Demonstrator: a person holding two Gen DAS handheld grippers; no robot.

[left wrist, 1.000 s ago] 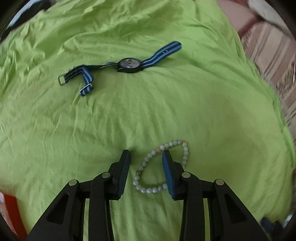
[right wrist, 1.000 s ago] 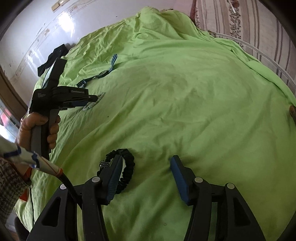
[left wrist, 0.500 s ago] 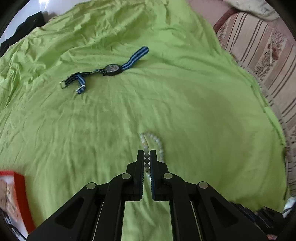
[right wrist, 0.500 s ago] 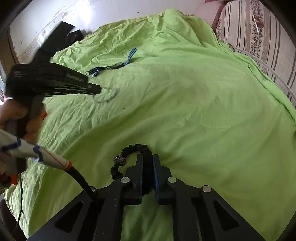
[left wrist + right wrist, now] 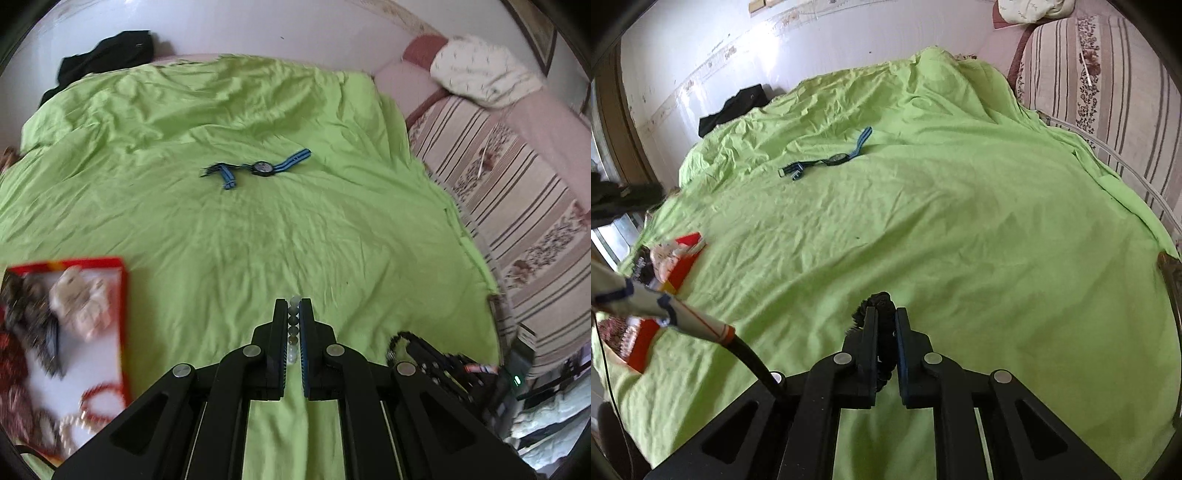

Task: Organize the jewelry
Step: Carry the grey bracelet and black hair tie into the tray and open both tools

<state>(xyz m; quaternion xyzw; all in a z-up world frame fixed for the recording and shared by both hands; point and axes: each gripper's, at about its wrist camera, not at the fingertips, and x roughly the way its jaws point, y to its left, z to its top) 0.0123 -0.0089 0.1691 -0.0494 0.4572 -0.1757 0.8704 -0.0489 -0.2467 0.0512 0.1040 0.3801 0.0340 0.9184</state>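
My left gripper (image 5: 294, 307) is shut on a pale bead bracelet (image 5: 293, 325), held above the green sheet (image 5: 258, 229). My right gripper (image 5: 885, 314) is shut on a black beaded bracelet (image 5: 882, 306), also lifted off the sheet; it also shows in the left wrist view (image 5: 402, 338). A watch with a blue-striped strap (image 5: 258, 169) lies flat further back on the sheet, also in the right wrist view (image 5: 827, 159). A red box with a white inside (image 5: 62, 332) holds several pieces of jewelry at the left, also in the right wrist view (image 5: 670, 258).
A striped, flowered sofa (image 5: 517, 192) with a white bundle (image 5: 480, 70) borders the sheet on the right. A black cloth (image 5: 107, 55) lies at the far edge by the wall. A cable (image 5: 746, 354) runs from my left arm's sleeve (image 5: 635, 295).
Both grippers closed on their bracelets and lifted them off the sheet. Both pulled back and up, bringing the red box into view at the left.
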